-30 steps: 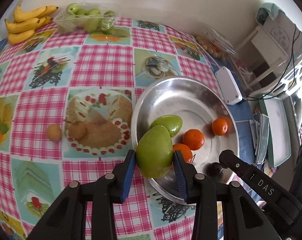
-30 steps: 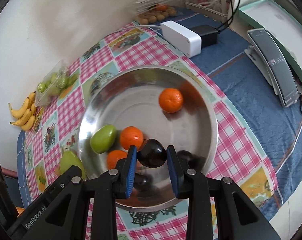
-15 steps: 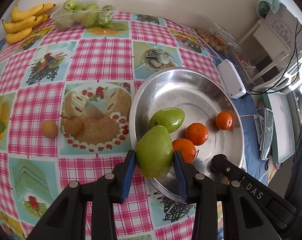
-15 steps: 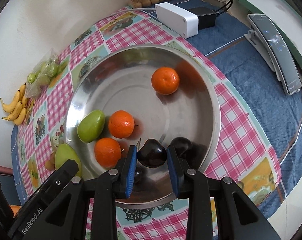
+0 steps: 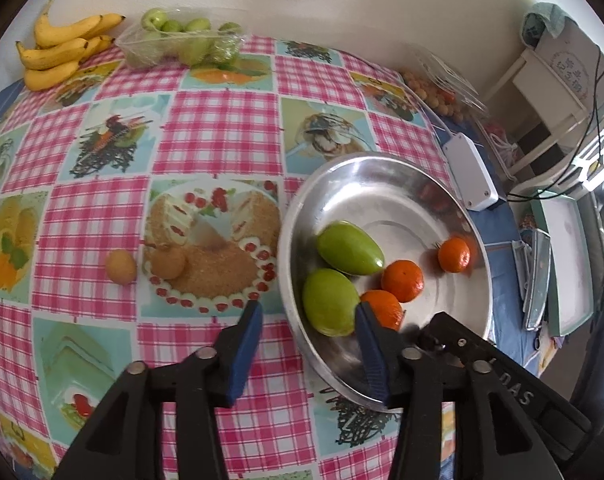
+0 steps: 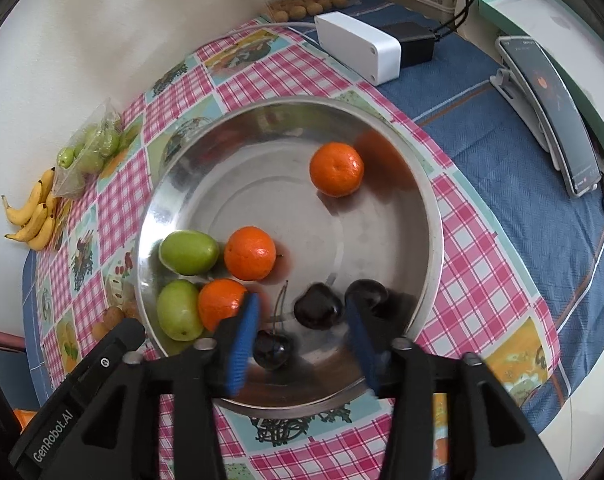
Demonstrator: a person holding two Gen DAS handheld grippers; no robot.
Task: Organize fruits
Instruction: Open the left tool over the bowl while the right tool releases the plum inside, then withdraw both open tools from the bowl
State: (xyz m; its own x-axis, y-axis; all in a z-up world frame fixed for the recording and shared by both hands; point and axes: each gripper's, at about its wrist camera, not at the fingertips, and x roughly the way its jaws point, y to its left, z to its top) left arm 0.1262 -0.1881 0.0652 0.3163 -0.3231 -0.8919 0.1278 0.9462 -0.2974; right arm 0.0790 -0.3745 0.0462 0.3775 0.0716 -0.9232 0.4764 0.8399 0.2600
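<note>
A: Nearest, how do the jaws stand?

B: The left gripper (image 5: pixel 307 322) has just been opening, its green fruit (image 5: pixel 329 302) released in the steel bowl (image 5: pixel 381 168). The right gripper (image 6: pixel 302 320) has just opened off a dark cherry (image 6: pixel 317 306).

A: What's left?

B: Probably two small brown fruits (image 5: pixel 120 266) on the cloth; farther off, bananas (image 5: pixel 58 54) and bagged green fruits (image 5: pixel 182 40).

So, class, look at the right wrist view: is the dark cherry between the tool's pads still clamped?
No: the right tool has just been opening, and the dark cherry lies free in the metal bowl.
</note>
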